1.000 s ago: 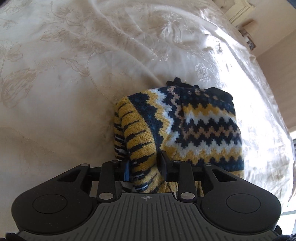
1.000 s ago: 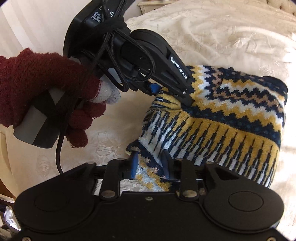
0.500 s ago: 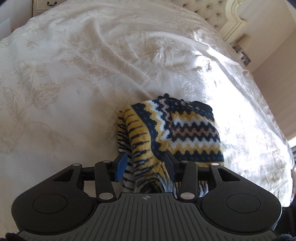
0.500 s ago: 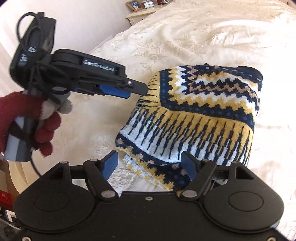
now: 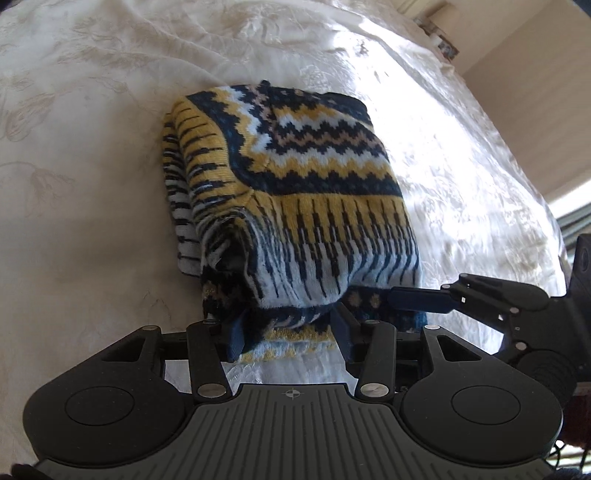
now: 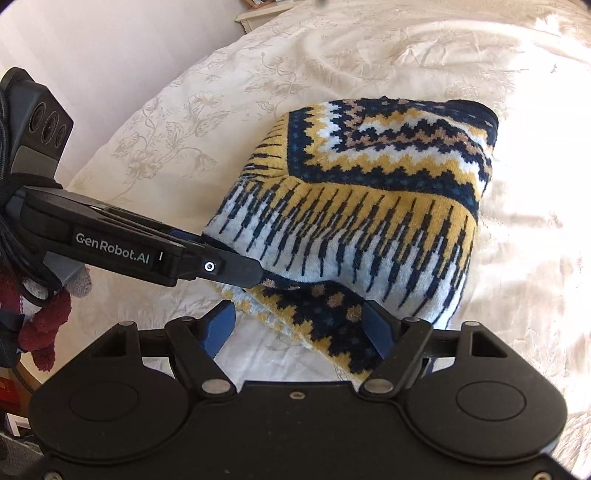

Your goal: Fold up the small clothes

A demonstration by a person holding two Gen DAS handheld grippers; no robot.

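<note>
A folded knit sweater (image 5: pixel 306 166) with navy, yellow and white zigzag bands lies on a cream bedspread (image 5: pixel 92 184). My left gripper (image 5: pixel 287 330) is open at the sweater's near edge, and the bottom layer of knit lies loosely between its fingers. My right gripper (image 6: pixel 299 326) is wide open at the same near edge of the sweater (image 6: pixel 369 206), its fingers on either side of a protruding lower flap. The left gripper (image 6: pixel 253 274) comes in from the left with its tips against the fold. The right gripper (image 5: pixel 408 300) shows at the right, side-on.
The flower-embroidered bedspread (image 6: pixel 184 129) stretches all around the sweater. A hand in a dark red glove (image 6: pixel 44 325) holds the left tool. A pale wall (image 5: pixel 535 110) stands beyond the bed's far right side, and a nightstand edge (image 6: pixel 255 13) shows at the top.
A second ago both grippers were shut on the sweater's edge. They opened, pulled back, and now sit open close against the near edge of the folded sweater again.
</note>
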